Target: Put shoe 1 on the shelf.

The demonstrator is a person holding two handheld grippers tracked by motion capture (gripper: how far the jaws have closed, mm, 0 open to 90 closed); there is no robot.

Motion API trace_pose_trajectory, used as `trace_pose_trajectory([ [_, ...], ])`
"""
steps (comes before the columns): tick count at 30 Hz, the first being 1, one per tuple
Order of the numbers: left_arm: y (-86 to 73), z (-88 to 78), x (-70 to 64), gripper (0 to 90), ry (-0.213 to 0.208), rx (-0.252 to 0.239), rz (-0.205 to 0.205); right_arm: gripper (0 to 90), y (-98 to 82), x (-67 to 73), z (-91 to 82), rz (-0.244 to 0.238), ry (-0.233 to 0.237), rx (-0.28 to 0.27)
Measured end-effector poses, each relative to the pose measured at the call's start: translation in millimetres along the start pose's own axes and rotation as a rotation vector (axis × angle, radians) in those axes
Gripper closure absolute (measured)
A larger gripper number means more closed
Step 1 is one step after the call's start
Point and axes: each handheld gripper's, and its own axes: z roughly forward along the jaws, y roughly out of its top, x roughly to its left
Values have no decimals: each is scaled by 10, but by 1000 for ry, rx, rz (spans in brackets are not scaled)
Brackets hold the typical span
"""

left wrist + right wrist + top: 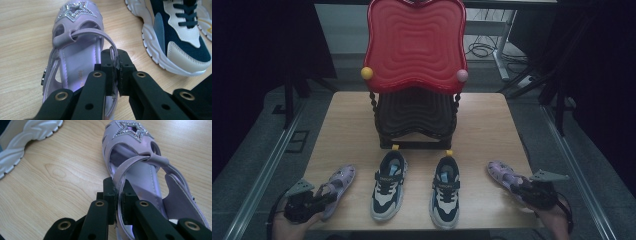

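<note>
Two lilac sandals with glittery stars lie on the wooden table (pixel 347 115), one at each end of a row of shoes. My left gripper (pixel 328 196) (pixel 116 62) is shut on the thin side strap of the left sandal (pixel 341 179) (pixel 75 50), near its heel. The right sandal (pixel 499 171) (pixel 140 157) has its inner strap pinched between the black jaws of my right gripper (pixel 522 189) (pixel 119 187), which is shut on it. Both sandals rest flat on the table with toes pointing away from me.
Two navy-and-white sneakers (pixel 389 185) (pixel 446 190) stand side by side between the sandals; one sneaker (pixel 175 37) lies close to the left sandal. Behind them stands a shoe rack with a red wavy top shelf (pixel 414 45) and a black lower shelf (pixel 414 115). The table's front edge is near my hands.
</note>
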Motion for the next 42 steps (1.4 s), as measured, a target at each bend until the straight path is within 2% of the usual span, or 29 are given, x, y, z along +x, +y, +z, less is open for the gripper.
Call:
trace_pose_trajectory([
  [6,35,-44,46,859,-12,-33,-18,860,12,-12,-42,35,-7,-37],
  [12,64,-62,80,860,-53,-68,-40,860,16,-31,-103,69,3,-92],
  [17,104,-87,84,861,-69,-99,-50,860,43,-11,-140,84,7,-124],
  [31,283,-127,29,861,-103,-189,-50,859,158,80,-194,92,46,-217],
  [42,468,-70,-25,861,-129,-210,-23,859,364,185,-155,72,96,-269],
])
